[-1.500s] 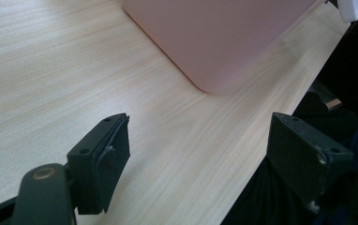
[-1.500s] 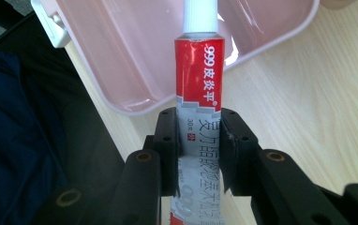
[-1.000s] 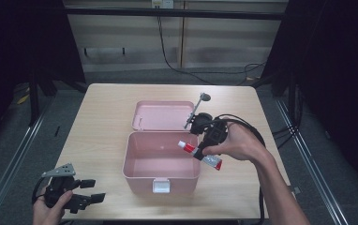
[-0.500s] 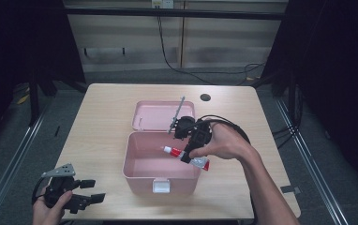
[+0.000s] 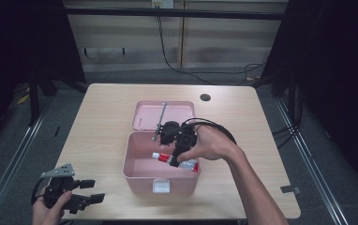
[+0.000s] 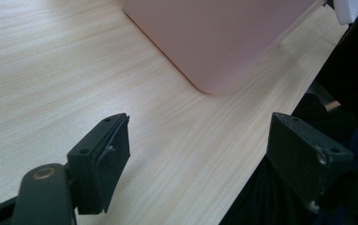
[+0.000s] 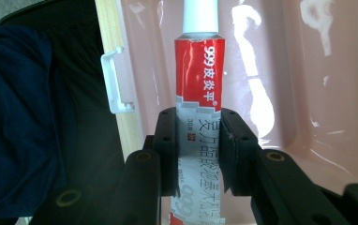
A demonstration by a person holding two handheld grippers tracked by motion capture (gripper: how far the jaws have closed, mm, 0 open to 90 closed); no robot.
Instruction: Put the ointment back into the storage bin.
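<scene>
Two black hand-held grippers are at work over a pale wooden table [image 5: 102, 122]. The right gripper [image 5: 176, 152] hangs above the open pink plastic box [image 5: 137, 171], its jaws clamped on a red, white and silver ointment tube with a white cap [image 5: 167, 158]. In the right gripper view the tube [image 7: 199, 108] stands between the two black pads, squeezed at its silver middle, cap end pointing away over the glossy pink floor of the box [image 7: 308, 84]; the box's white front latch [image 7: 114, 79] shows at the left. In the high view the tube lies across the box's inside, near its right wall. The detached pink lid [image 5: 163, 115] lies just behind the box.

The left gripper [image 5: 88, 192] is held at the table's near left corner, well apart from the box, jaws wide apart and holding nothing. In the left gripper view [image 6: 196, 154] the box's rounded pink corner [image 6: 214, 47] is ahead.
</scene>
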